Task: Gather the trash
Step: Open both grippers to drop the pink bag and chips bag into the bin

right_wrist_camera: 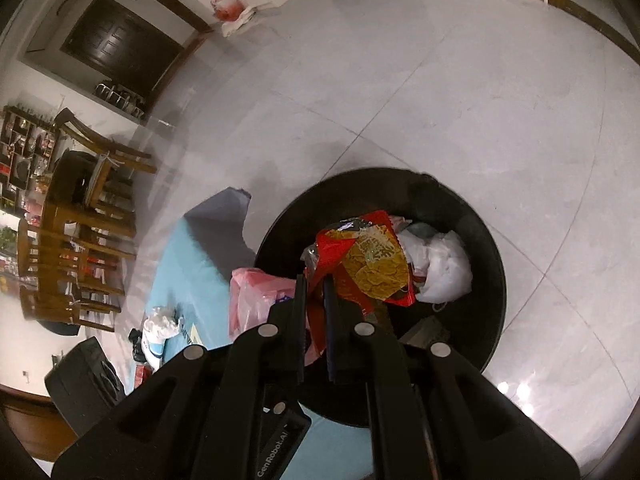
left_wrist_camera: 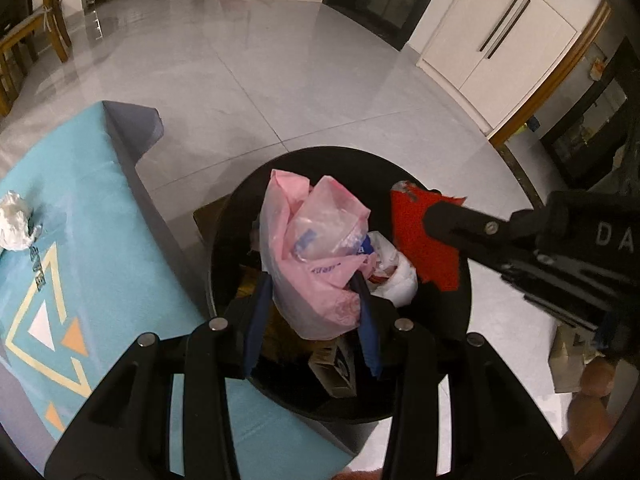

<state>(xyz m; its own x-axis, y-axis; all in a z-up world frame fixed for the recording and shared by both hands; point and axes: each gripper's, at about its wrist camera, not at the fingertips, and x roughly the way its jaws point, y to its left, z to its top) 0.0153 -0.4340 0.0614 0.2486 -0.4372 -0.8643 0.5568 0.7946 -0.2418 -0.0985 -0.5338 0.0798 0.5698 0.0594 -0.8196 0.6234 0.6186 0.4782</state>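
Observation:
My left gripper [left_wrist_camera: 314, 280] is shut on a crumpled pink plastic bag [left_wrist_camera: 312, 256] and holds it over the mouth of a round black bin [left_wrist_camera: 452, 332]. My right gripper [right_wrist_camera: 316, 284] is shut on a red and yellow snack wrapper [right_wrist_camera: 372, 264], also above the black bin [right_wrist_camera: 492, 280]. The snack wrapper [left_wrist_camera: 428, 232] and the right gripper's black body show at the right of the left wrist view. White crumpled trash [left_wrist_camera: 394, 276] lies inside the bin. The pink bag [right_wrist_camera: 256, 296] shows to the left of the right gripper's fingers.
A low table with a turquoise patterned cloth [left_wrist_camera: 80, 240] stands left of the bin, a crumpled white tissue [left_wrist_camera: 16, 220] on it. Grey floor tiles [left_wrist_camera: 280, 80] spread beyond. A wooden table and chairs [right_wrist_camera: 80, 220] stand far left; white cabinet doors [left_wrist_camera: 492, 44] lie to the right.

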